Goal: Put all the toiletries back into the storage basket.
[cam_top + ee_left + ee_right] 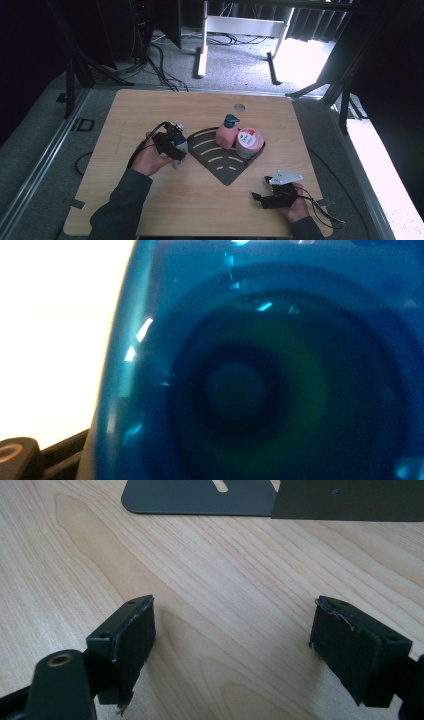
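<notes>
A blue translucent container (260,380) is held in the left gripper (172,145) just left of the dark rack (220,165); placement remains. A pink bottle (226,134) and jar (248,142) are already racked. The right gripper (270,196) rests open, jaws empty, on the surface (200,200).

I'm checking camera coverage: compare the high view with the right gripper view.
High view alone: pink pump bottle and pink jar on the rack, and the left gripper holding a translucent blue object beside it. Right gripper view alone: the right gripper up close, jaws open, nothing between them. Both: wooden table and dark slotted corner rack.
</notes>
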`<state>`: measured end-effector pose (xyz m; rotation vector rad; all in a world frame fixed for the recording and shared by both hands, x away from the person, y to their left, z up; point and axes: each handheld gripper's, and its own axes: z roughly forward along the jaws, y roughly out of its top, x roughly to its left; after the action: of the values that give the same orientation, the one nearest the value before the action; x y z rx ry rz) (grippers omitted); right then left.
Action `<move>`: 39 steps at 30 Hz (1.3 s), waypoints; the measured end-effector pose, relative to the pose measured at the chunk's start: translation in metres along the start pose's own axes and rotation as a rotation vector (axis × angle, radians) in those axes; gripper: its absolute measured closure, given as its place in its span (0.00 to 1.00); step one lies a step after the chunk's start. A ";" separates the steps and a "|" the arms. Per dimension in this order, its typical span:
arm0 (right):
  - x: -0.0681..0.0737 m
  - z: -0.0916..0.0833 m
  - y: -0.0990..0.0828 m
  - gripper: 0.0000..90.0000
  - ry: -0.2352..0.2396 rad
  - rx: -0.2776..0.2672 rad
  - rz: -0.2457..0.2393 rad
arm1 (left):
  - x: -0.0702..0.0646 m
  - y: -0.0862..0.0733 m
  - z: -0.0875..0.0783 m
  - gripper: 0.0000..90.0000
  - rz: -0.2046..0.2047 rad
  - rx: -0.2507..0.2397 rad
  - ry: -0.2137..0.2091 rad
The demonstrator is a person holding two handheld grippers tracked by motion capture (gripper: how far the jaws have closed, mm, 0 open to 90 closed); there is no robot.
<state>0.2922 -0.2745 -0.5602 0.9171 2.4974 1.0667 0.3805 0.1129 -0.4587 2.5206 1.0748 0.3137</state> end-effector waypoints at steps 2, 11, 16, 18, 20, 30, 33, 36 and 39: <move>0.000 0.000 0.000 0.20 0.000 0.000 0.000 | 0.000 0.000 0.000 0.50 0.000 0.002 -0.003; 0.000 0.000 0.000 0.20 0.000 0.000 0.000 | 0.003 -0.004 0.001 0.53 0.008 -0.012 -0.031; 0.000 0.000 0.000 0.20 0.000 0.000 0.000 | 0.005 -0.004 0.005 0.47 -0.011 0.006 -0.045; 0.000 0.000 0.000 0.20 0.000 0.000 0.000 | 0.004 -0.004 0.007 0.46 -0.003 0.020 -0.040; 0.000 0.000 0.000 0.20 0.000 0.000 0.000 | 0.003 -0.004 0.008 0.47 0.001 0.020 -0.043; 0.000 0.000 0.000 0.20 0.001 0.000 -0.001 | 0.003 -0.004 0.007 0.60 -0.006 0.027 -0.045; 0.000 0.000 0.000 0.20 0.001 0.000 -0.001 | 0.003 -0.004 0.007 0.60 -0.010 0.028 -0.049; 0.000 0.000 0.000 0.20 0.001 0.000 -0.001 | 0.004 -0.004 0.007 0.61 -0.009 0.030 -0.051; 0.000 0.000 0.000 0.20 0.001 0.000 -0.001 | 0.004 -0.004 0.007 0.61 -0.016 0.028 -0.051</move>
<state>0.2924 -0.2745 -0.5602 0.9160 2.4981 1.0677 0.3828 0.1162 -0.4666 2.5289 1.0860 0.2309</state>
